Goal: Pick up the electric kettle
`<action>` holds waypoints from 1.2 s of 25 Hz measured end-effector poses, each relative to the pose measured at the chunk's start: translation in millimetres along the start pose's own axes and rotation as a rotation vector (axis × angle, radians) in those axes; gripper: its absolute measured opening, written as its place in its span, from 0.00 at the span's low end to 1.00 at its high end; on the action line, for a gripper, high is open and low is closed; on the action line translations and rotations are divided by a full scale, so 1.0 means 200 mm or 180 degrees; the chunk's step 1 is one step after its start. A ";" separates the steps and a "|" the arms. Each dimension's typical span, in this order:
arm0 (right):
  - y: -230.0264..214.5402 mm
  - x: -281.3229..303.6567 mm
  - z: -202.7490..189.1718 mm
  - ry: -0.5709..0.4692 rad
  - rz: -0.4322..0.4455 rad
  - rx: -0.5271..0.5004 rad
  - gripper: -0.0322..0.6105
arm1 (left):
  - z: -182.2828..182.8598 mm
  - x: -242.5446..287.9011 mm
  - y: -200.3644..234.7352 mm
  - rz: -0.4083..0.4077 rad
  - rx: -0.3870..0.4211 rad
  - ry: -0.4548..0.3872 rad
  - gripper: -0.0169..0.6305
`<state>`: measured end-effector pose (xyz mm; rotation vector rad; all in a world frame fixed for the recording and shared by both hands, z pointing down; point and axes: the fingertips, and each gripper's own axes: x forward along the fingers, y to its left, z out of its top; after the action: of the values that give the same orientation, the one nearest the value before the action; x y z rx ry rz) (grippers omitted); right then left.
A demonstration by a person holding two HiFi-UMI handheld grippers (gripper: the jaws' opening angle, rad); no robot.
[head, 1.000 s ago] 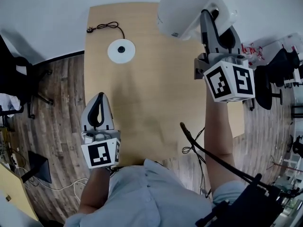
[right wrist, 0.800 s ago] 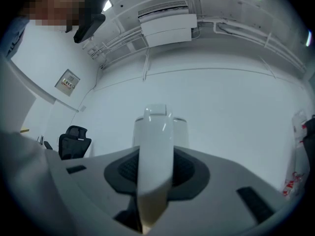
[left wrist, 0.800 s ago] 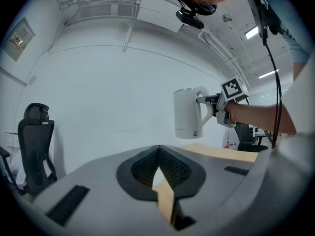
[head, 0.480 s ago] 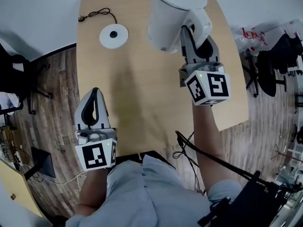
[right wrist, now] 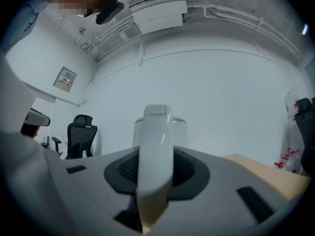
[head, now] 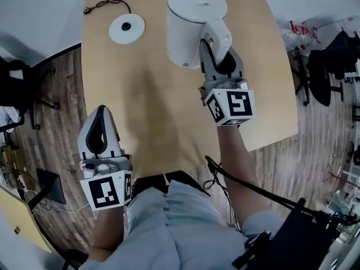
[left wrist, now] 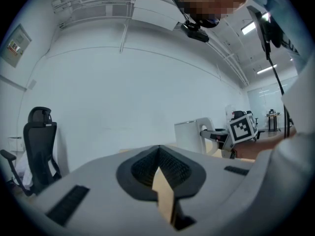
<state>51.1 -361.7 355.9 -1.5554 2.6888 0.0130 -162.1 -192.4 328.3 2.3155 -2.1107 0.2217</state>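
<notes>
Right gripper: mine, clenched on the handle of the white electric kettle, upright over the bench's far half, beside a round white base. My left gripper: closed, empty, near-left edge.

Wooden table — white kettle base and black cord on top.

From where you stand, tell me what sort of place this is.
Probably an office or workroom. A black swivel office chair stands by a white wall, a plain wooden table sits on plank flooring, and what looks like an air conditioner hangs high on the wall.
</notes>
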 end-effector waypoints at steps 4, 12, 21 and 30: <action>0.01 -0.02 -0.07 0.0039 0.0018 0.0017 0.21 | 0.00 -0.02 0.00 0.0011 0.0021 0.0010 0.03; 0.03 -0.06 -0.17 0.0074 0.0046 0.0021 0.21 | 0.01 -0.06 -0.01 0.0028 0.0061 0.0047 0.03; 0.04 -0.13 -0.24 0.0033 -0.0045 0.0027 0.22 | 0.01 -0.11 0.02 0.0061 0.0090 0.0044 0.03; 0.04 -0.19 -0.32 0.0156 -0.0164 -0.0053 0.25 | 0.05 -0.15 0.00 0.0057 0.0114 -0.0031 0.03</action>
<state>62.0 -327.0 420.4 -1.6505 2.6911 -0.0040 -164.1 -162.7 316.0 2.3224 -2.1506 0.2508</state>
